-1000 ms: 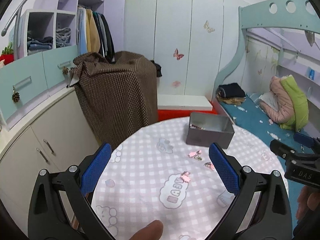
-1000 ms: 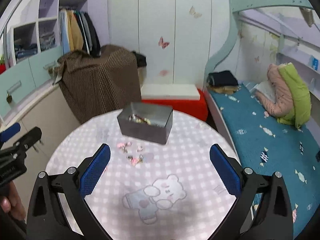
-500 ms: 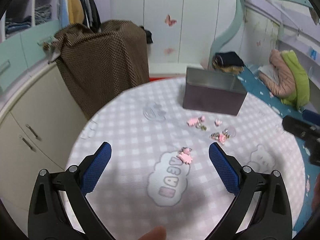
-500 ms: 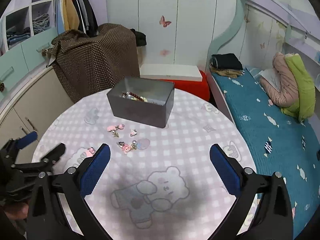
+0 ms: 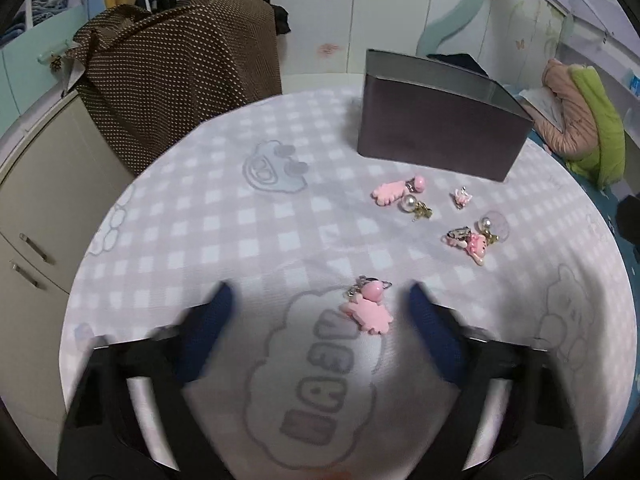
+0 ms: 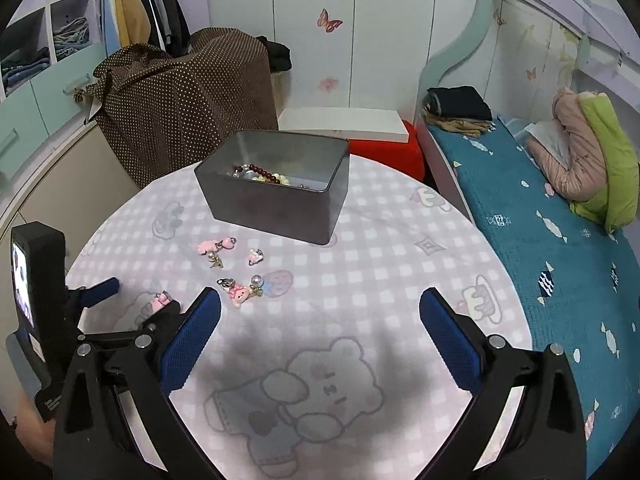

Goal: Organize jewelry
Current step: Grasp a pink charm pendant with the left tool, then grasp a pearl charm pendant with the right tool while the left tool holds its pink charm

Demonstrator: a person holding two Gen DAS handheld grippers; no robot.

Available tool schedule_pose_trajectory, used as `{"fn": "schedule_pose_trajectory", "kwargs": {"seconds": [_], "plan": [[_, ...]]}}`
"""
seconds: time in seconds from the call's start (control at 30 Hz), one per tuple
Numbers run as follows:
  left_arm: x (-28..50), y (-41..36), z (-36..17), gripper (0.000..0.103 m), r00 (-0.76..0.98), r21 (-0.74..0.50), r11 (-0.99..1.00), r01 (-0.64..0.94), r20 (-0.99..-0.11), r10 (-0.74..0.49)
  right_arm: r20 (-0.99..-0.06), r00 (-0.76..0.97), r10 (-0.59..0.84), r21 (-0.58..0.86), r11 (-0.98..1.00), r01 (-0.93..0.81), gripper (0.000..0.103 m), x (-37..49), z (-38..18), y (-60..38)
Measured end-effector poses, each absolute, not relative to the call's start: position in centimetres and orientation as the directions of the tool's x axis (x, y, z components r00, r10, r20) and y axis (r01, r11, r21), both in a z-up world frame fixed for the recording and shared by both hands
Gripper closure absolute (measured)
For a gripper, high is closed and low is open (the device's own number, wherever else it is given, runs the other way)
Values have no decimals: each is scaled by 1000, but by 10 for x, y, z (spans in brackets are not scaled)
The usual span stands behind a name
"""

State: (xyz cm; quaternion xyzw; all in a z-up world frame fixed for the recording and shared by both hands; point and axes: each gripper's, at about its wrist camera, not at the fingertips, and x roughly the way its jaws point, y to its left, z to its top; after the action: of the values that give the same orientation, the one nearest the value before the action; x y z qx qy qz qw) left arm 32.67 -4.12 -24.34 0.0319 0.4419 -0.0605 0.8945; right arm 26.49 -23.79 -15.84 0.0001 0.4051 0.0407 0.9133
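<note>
The left gripper (image 5: 320,308) hangs low over the round counter (image 5: 200,240), its blue pads blurred, its jaws partly open and just closing in. Between them lies a pink charm (image 5: 370,310) with a round pink bead and a silver clasp; the pads stand apart from it on both sides and do not touch it. The charm rests on a cloud-shaped print on the checked pink and white cloth; the grey block letters in that cloud are too distorted to read.

Further back, near the grey metal box (image 5: 436,128), lie the other pieces: a pink clip (image 5: 390,192) touching a pearl earring (image 5: 414,205), a small pink bow charm (image 5: 462,197) apart to the right, and a pink doll charm (image 5: 472,242) beside a second pearl piece (image 5: 489,226).

The right gripper (image 6: 320,312) stands wide open above the counter with nothing between its pads, over a printed bear (image 6: 312,392). From this view the box (image 6: 276,204) is open on top and holds a dark red bead string (image 6: 260,171) and pale beads on its floor. The left gripper (image 6: 132,300) shows at the left edge, with a lit screen (image 6: 22,280) on its body; no writing on it can be read.

Behind the counter are a dotted brown cloth (image 6: 184,96), butterfly stickers on the wall, and a bed with a blue cover (image 6: 540,240).
</note>
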Motion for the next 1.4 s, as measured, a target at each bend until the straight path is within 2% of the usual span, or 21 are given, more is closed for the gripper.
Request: {"fn": "schedule_pose_trajectory", "kwargs": {"seconds": [0.13, 0.2, 0.27, 0.43, 0.7, 0.87, 0.93, 1.0, 1.07, 1.23, 1.4], "plan": [[324, -45, -242, 47, 604, 6, 985, 175, -791, -102, -760, 644, 91, 40, 995, -93, 7, 277, -173, -235], [322, -49, -240, 69, 602, 8, 981, 193, -791, -112, -771, 629, 104, 48, 993, -104, 7, 284, -181, -232], [320, -49, -240, 82, 596, -2, 979, 204, -793, -126, -782, 613, 109, 48, 992, -116, 7, 289, -188, -228], [316, -40, -236, 83, 584, -57, 979, 197, -795, -164, -802, 575, 160, 81, 984, -162, 12, 299, -203, -218], [309, -24, -225, 83, 606, -80, 982, 172, -777, -170, -814, 555, 170, 102, 983, -151, 42, 315, -216, -215], [308, -24, -222, 83, 611, -79, 981, 176, -773, -172, -815, 552, 177, 100, 981, -166, 52, 321, -220, -208], [308, -23, -222, 83, 610, -81, 981, 175, -773, -172, -812, 554, 184, 100, 979, -178, 58, 322, -219, -205], [308, -23, -222, 83, 610, -82, 981, 174, -774, -173, -809, 552, 202, 111, 975, -194, 72, 321, -218, -203], [308, -22, -222, 83, 611, -83, 981, 173, -772, -173, -806, 552, 213, 117, 972, -205, 82, 319, -218, -202], [308, -21, -220, 83, 614, -84, 981, 174, -770, -175, -795, 546, 266, 201, 964, -176, 84, 320, -219, -213], [307, -21, -220, 83, 614, -79, 981, 179, -770, -174, -794, 549, 262, 197, 965, -175, 83, 321, -219, -213]]}}
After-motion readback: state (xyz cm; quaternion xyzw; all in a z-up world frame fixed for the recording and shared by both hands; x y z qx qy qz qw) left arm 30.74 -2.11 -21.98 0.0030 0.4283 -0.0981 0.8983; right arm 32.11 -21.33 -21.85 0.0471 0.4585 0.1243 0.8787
